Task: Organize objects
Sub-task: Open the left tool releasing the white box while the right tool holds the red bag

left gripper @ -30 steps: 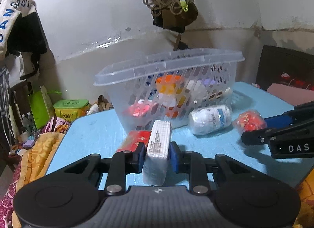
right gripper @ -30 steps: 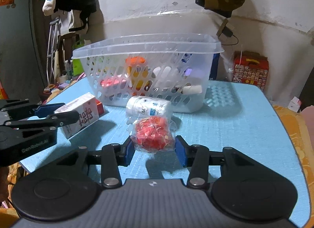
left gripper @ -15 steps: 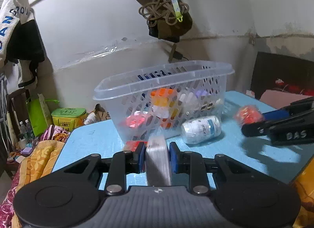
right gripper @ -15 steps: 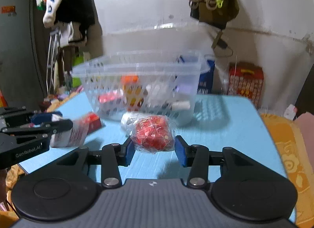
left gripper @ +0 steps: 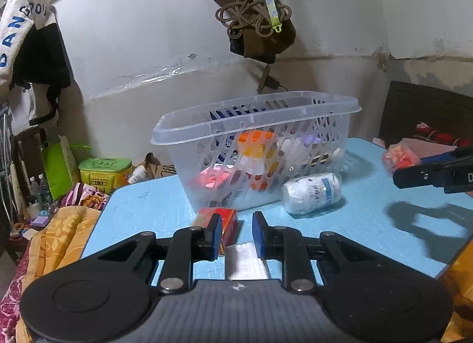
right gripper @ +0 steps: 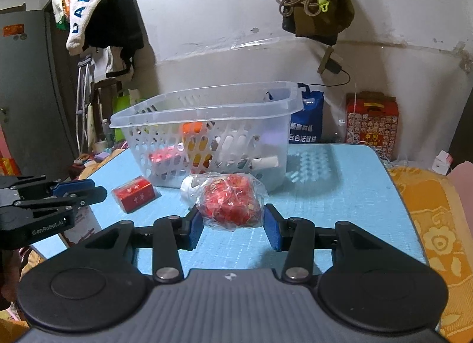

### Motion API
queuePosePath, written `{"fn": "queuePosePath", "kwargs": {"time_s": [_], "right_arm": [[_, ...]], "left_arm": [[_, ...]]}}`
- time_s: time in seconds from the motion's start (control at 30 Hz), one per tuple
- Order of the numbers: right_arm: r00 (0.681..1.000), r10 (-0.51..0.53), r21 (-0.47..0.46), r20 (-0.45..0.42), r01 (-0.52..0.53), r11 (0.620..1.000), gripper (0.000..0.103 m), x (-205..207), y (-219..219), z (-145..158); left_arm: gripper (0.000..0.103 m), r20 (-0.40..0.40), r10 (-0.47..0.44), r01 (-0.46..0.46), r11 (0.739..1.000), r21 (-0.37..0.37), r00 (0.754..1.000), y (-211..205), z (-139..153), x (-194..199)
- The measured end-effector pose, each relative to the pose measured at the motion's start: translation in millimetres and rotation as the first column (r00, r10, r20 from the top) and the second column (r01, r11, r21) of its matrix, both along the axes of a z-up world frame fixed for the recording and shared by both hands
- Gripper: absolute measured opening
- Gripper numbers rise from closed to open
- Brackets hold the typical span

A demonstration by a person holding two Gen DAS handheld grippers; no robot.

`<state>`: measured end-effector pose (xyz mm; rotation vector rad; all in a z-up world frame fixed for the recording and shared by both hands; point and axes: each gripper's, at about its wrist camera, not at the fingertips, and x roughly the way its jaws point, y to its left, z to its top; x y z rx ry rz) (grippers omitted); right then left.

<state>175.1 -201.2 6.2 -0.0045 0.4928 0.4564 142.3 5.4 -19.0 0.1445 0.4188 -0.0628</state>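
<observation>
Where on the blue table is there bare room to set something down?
Bare table lies right of the basket, out to its right edge. A smaller patch sits left of the basket. Crowded: the front, with the red box and white bottle.

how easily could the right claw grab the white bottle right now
Probably not yet: the right claw is shut on the red wrapped bundle, so its grip is full. Otherwise the white bottle lies unobstructed beside the basket.
</observation>
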Motion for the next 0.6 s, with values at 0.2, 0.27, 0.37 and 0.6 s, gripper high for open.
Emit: {"fn": "queuePosePath", "kwargs": {"time_s": [0.2, 0.27, 0.37, 0.6], "right_arm": [[1.000, 0.011, -0.002, -0.008, -0.011, 1.000, 0.047, -0.2, 0.2, -1.0], [1.000, 0.016, -0.005, -0.008, -0.016, 1.000, 0.047, -1.5, 1.3, -1.0], [1.000, 0.023, -0.009, -0.007, -0.023, 1.000, 0.048, -3.1, 2.4, -0.6], [1.000, 0.025, -0.013, -0.014, -0.026, 1.000, 0.048, -3.3, 3.6, -1.9]], "left_arm": [[0.047, 0.015, -0.009, 0.008, 1.000, 0.024, 1.000, -1.1, 0.6, -9.6], [0.063, 0.017, -0.009, 0.008, 1.000, 0.028, 1.000, -0.3, 1.1, -14.4], [0.066, 0.015, -0.014, 0.013, 0.999, 0.041, 1.000, -0.5, -0.2, -19.7], [0.066, 0.011, -0.041, 0.040, 0.998, 0.043, 0.999, -3.2, -1.3, -22.9]]}}
